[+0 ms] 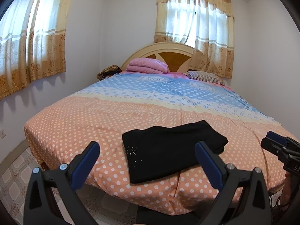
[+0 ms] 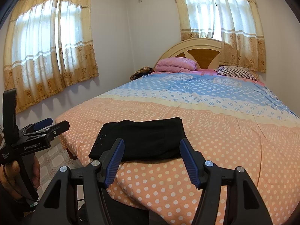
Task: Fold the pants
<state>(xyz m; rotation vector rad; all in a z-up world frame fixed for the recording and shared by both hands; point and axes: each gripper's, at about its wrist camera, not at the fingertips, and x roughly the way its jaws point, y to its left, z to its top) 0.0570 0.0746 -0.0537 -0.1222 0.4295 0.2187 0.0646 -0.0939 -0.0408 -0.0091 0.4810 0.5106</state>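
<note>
Person's hand (image 2: pixel 20 170): right wrist view only

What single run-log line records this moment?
pants: folded, on bed | left tool: open, empty | right tool: open, empty

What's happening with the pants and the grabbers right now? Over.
Left gripper open, empty. Right gripper open, empty. Black pants lie folded near the bed's foot edge. Nothing in the way.
</note>
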